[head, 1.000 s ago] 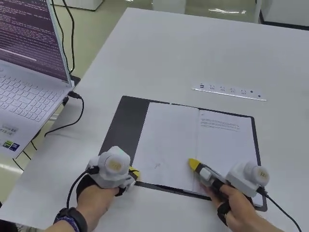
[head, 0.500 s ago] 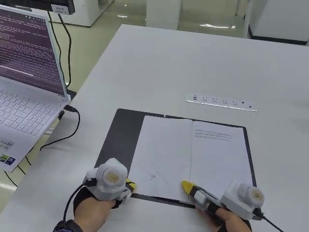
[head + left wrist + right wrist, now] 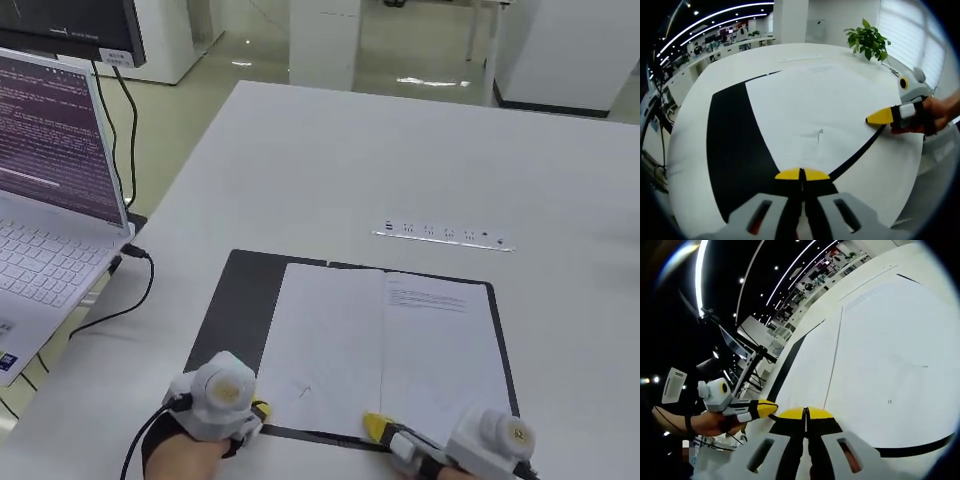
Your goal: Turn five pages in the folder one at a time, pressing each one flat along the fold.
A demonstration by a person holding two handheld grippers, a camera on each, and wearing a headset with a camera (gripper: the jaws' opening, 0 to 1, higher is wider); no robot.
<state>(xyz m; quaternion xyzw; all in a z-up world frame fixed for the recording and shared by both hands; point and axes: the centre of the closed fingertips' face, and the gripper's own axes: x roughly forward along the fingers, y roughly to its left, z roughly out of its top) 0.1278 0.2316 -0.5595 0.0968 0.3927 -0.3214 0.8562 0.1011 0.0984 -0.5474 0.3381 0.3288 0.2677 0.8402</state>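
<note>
The folder [image 3: 235,310] lies open and flat on the white bench [image 3: 330,150], just ahead of the person. Its fold runs from the near edge straight away from the person, and the open spread is wider from side to side than it is deep. The left half shows a black inner cover with a white page [image 3: 325,340] lying over most of it. The right-hand page [image 3: 440,350] has a few printed lines at its far end, so the tops of the pages point away from the person.

The left tongs [image 3: 260,410] sit at the folder's near edge, by the near left corner of the white page. In the left gripper view the left tongs [image 3: 801,174] have their yellow tips pressed together, with nothing between them, over the black cover [image 3: 730,150]. The right tongs [image 3: 372,425] are at the near end of the fold. In the right gripper view the right tongs [image 3: 805,413] are also together and empty, aimed up the fold line. Whether they touch the paper cannot be told.

An open laptop [image 3: 50,200] stands at the bench's left edge, and a white power strip [image 3: 445,235] lies beyond the folder.
</note>
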